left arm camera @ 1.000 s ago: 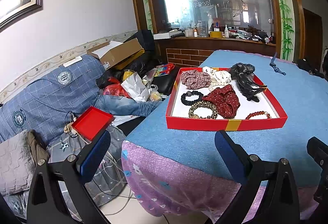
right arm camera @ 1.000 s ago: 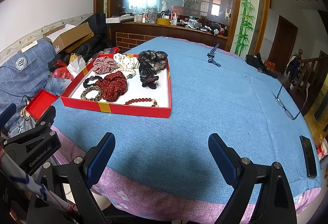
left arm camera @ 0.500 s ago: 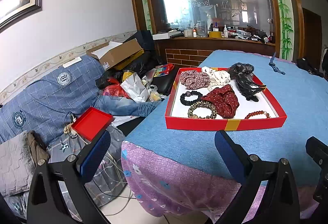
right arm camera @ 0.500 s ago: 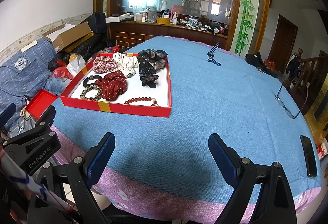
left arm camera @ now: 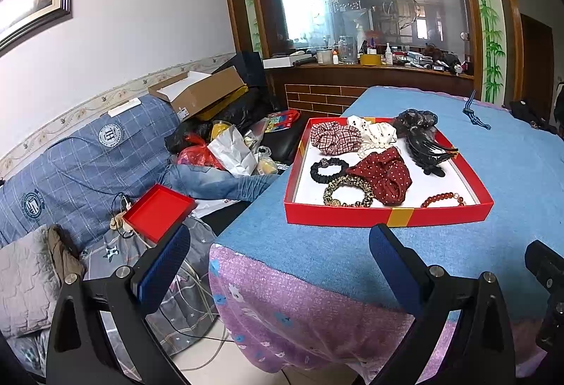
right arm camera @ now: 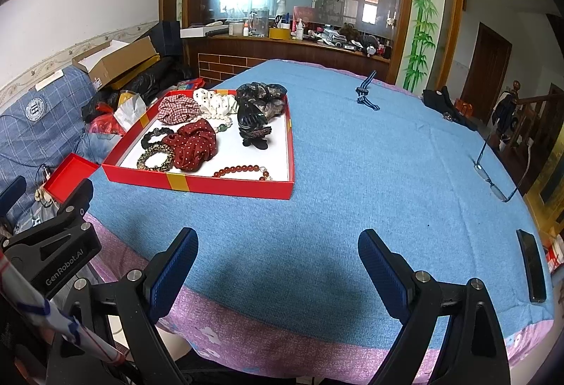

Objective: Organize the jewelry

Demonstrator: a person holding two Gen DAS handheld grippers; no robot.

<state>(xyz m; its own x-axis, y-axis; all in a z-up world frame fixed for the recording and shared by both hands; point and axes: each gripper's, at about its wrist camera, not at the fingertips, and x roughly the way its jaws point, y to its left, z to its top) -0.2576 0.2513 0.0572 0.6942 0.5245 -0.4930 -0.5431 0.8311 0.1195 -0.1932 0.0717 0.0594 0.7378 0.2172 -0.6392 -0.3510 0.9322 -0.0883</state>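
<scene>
A red tray (left arm camera: 387, 218) (right arm camera: 197, 185) with a white floor sits on the blue tablecloth. It holds scrunchies, among them a dark red dotted scrunchie (left arm camera: 384, 175) (right arm camera: 194, 143), a leopard hair tie (left arm camera: 347, 196) (right arm camera: 155, 157), a black claw clip (left arm camera: 424, 148) (right arm camera: 252, 124) and a red bead bracelet (left arm camera: 442, 200) (right arm camera: 241, 170). My left gripper (left arm camera: 278, 260) hangs open at the table's near left corner, well short of the tray. My right gripper (right arm camera: 278, 258) is open and empty above the table's near edge, to the right of the tray.
A striped blue cord (right arm camera: 366, 92) lies at the far side of the table, glasses (right arm camera: 493, 173) and a dark phone (right arm camera: 531, 265) at the right edge. Left of the table stands a cluttered sofa with a small red box (left arm camera: 158, 212) and bags.
Both views have barely shifted; the tray sits a touch closer in the left wrist view. Both grippers stay open and nothing in the tray has moved.
</scene>
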